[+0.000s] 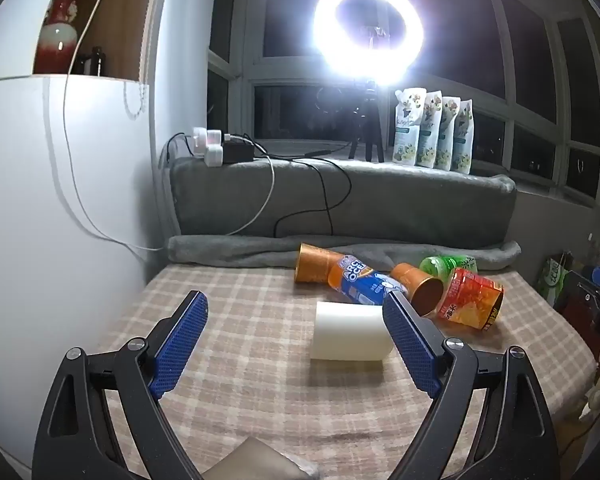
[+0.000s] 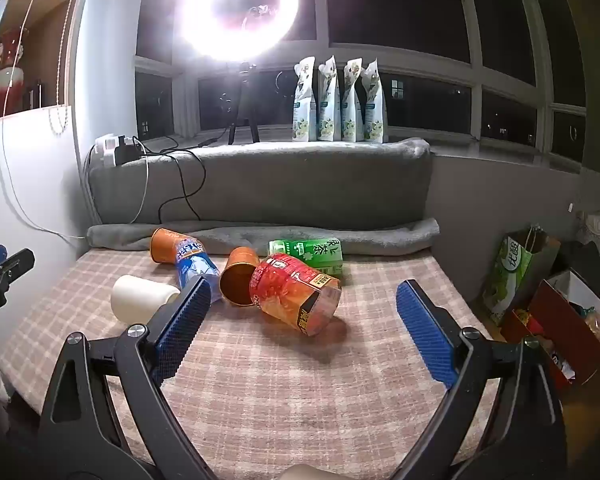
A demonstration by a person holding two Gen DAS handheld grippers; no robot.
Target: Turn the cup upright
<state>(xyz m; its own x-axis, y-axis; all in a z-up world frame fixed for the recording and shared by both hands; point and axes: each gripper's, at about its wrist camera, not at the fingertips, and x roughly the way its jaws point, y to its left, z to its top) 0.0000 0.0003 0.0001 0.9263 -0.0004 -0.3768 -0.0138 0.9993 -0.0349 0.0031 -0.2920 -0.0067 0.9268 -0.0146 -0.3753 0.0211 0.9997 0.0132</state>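
A white cup (image 1: 350,331) lies on its side on the checked cloth; in the right wrist view it (image 2: 140,298) lies at the left. My left gripper (image 1: 294,304) is open and empty, and the cup sits just inside its right finger (image 1: 410,344). My right gripper (image 2: 304,290) is open and empty, with a red cut bottle (image 2: 294,294) lying between and beyond its fingers. Two orange cups lie on their sides: one further back (image 1: 312,264) (image 2: 164,245), one nearer the red bottle (image 1: 418,284) (image 2: 240,276).
A blue-labelled bottle (image 1: 360,280) (image 2: 194,262) and a green carton (image 2: 308,254) lie among the cups. A grey blanket (image 1: 340,200) runs along the back. A ring light (image 1: 368,34) and several pouches (image 1: 434,132) stand on the sill. Bags and boxes (image 2: 560,312) stand right of the table.
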